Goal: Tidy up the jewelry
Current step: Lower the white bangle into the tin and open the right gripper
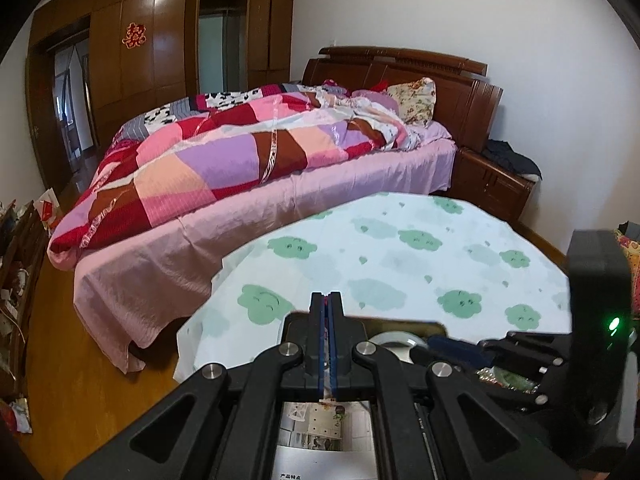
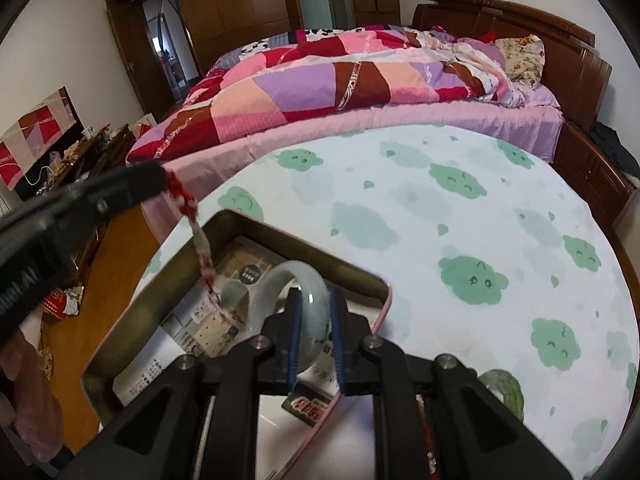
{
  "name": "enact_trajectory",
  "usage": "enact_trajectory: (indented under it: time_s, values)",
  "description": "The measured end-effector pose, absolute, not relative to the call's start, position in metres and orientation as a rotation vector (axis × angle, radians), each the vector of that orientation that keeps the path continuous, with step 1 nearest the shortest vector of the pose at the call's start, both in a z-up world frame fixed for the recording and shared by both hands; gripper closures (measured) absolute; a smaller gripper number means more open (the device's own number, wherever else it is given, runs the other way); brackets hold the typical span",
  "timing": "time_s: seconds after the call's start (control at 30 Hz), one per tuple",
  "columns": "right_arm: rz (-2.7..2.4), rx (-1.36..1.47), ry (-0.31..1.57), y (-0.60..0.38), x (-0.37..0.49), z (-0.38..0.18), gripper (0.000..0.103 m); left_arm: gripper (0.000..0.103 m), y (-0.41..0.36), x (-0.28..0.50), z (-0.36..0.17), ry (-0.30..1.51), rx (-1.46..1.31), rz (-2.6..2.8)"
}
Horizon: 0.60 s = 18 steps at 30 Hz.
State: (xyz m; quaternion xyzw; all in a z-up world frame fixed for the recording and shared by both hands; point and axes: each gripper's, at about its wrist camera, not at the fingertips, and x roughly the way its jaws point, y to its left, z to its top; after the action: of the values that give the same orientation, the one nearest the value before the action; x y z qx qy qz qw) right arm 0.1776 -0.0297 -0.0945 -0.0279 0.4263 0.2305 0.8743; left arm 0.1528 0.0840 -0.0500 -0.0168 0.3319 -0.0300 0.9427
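An open metal tin (image 2: 356,270) with a pink rim sits on the round table, with printed papers lying in it. My right gripper (image 2: 316,300) is shut on a pale green jade bangle (image 2: 276,280) and holds it over the tin. My left gripper (image 1: 328,300) is shut on a red and white beaded bracelet (image 2: 192,210), which hangs from its fingertips (image 2: 154,178) down into the tin's left side. In the left wrist view only a sliver of red shows between the closed fingers. A dark green bangle (image 2: 506,392) lies on the cloth right of the tin.
The table carries a white cloth with green clouds (image 2: 460,220). A bed with a patchwork quilt (image 2: 320,80) stands close behind it. A wooden nightstand (image 1: 496,184) is at the right, a cluttered low cabinet (image 2: 80,152) at the left.
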Motion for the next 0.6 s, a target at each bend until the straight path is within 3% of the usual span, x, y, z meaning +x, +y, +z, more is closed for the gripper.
enact_trajectory:
  time_s: [0.6]
  values:
    - [0.479, -0.082, 0.907, -0.03, 0.184, -0.104, 0.088, 0.102, 0.089, 0.162, -0.079, 0.741, -0.042, -0.034]
